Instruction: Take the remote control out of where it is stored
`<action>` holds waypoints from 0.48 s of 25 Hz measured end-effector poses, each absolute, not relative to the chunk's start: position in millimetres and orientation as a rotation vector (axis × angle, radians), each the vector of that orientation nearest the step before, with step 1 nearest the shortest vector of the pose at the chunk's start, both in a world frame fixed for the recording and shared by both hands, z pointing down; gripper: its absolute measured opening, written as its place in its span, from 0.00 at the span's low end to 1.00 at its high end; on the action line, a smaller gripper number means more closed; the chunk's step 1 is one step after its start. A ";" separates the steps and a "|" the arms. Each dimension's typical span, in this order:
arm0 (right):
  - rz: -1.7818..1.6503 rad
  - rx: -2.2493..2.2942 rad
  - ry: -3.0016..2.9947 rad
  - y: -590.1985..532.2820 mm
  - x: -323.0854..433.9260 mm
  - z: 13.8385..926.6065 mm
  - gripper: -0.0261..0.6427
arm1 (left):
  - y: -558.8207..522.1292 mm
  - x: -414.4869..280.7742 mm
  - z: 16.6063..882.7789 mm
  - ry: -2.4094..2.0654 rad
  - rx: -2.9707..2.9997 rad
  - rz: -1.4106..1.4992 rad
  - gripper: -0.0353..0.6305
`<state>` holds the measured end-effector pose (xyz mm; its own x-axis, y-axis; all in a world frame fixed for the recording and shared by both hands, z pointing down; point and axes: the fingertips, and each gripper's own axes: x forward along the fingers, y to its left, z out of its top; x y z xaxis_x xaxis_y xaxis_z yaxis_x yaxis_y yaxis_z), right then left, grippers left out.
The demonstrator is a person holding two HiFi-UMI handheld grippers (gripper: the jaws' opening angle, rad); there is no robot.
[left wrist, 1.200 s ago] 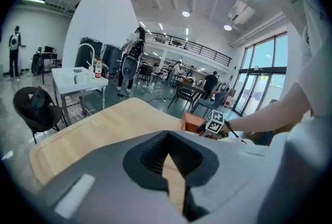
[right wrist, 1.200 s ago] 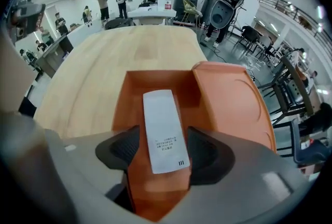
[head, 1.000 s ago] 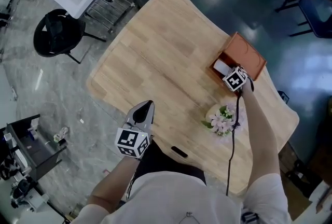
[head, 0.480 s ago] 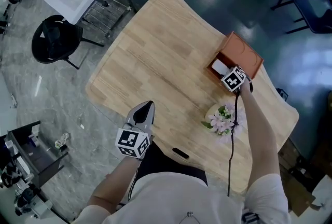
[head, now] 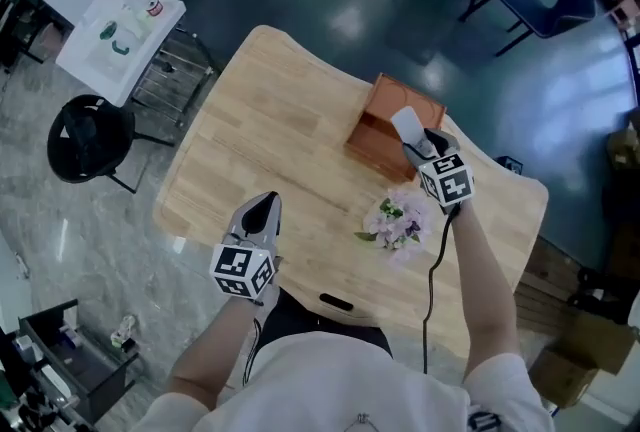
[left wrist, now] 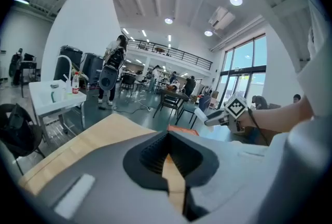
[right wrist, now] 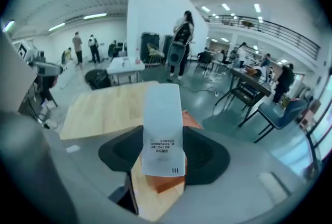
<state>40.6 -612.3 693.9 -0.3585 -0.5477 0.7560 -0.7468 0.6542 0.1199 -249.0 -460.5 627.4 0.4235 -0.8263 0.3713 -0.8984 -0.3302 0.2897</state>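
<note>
A white remote control (head: 407, 127) (right wrist: 163, 127) stands between the jaws of my right gripper (head: 420, 142) (right wrist: 163, 163), which is shut on it and holds it lifted above the brown storage box (head: 388, 118) (right wrist: 171, 179). The remote's back label faces the right gripper view's camera. My left gripper (head: 262, 213) (left wrist: 168, 161) hovers over the near left edge of the wooden table (head: 270, 140), its jaws closed together with nothing between them. In the left gripper view the right gripper (left wrist: 220, 116) with the remote shows far off.
A bunch of pink and white flowers (head: 396, 222) lies on the table just in front of the box. A small black object (head: 335, 302) lies near the table's front edge. A black stool (head: 85, 138) and a white side table (head: 120, 25) stand on the floor at the left.
The right gripper has risen out of the brown box with the white remote in its jaws. The head view has shifted, and the left gripper has stayed put.
</note>
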 end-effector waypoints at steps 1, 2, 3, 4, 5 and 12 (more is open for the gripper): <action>0.326 1.079 -2.102 -602.4 44.4 667.4 0.44 | -463.9 -243.1 617.4 -1.453 2.267 0.206 0.05; 0.336 1.159 -2.145 -590.5 49.8 641.6 0.44 | -467.3 -236.5 606.8 -1.447 2.297 0.194 0.05; 0.341 1.241 -2.184 -576.9 57.6 616.8 0.44 | -470.8 -228.6 595.2 -1.442 2.326 0.181 0.05; 0.340 1.324 -2.217 -561.5 67.7 593.4 0.44 | -474.6 -219.1 582.8 -1.436 2.355 0.167 0.05; 0.337 1.406 -2.243 -544.9 79.0 572.0 0.44 | -478.3 -208.5 569.5 -1.427 2.386 0.152 0.05; 0.357 1.863 -2.315 -430.8 135.7 475.0 0.44 | -474.1 -140.0 485.0 -1.301 2.603 0.065 0.05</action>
<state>135.7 -430.8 475.0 -0.2185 -0.9399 0.2624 -0.9753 0.2012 -0.0914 -140.0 -474.1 485.0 0.6047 -0.7836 0.1420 -0.7939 -0.5792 0.1850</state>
